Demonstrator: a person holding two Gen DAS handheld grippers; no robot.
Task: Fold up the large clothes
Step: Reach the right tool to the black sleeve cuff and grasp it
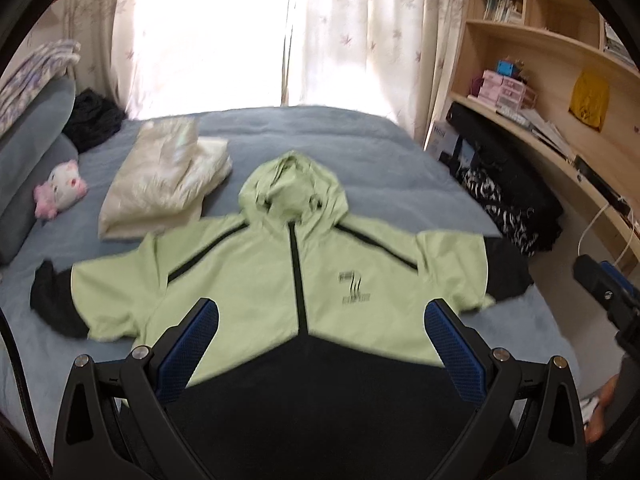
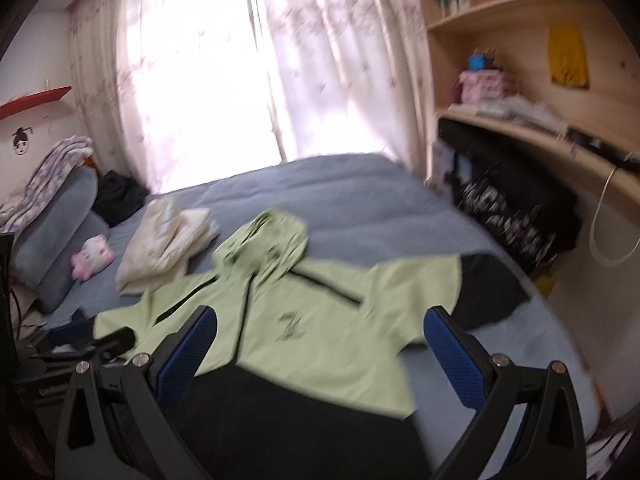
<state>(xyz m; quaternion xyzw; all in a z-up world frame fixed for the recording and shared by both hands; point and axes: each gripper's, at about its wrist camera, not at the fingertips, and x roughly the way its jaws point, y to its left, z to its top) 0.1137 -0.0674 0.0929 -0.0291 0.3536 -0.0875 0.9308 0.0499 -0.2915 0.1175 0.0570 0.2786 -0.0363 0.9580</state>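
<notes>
Sunlit floral curtains [image 1: 340,32] are glowing behind a bed [image 1: 360,140] that is filling most of the room, its blue-grey cover running from the pillows on the left to wooden shelving [image 1: 560,52] on the right. Lying face up across the near half of that bed is a pale green hooded jacket [image 1: 248,280] — sleeves spread wide to either side, hood pointing toward the window, black cuffs and a black lower panel nearest the cameras, zip closed. Just beyond its left shoulder a folded cream garment [image 1: 160,180] is sitting on the cover, and a small pink-and-white plush toy [image 1: 60,192] is resting by the pillows. The left gripper [image 1: 320,332] is hovering over the jacket's hem with its blue pads [image 1: 452,340] spread wide, gripping nothing; the right gripper [image 2: 320,340] is hanging likewise — jaws wide apart, empty.
</notes>
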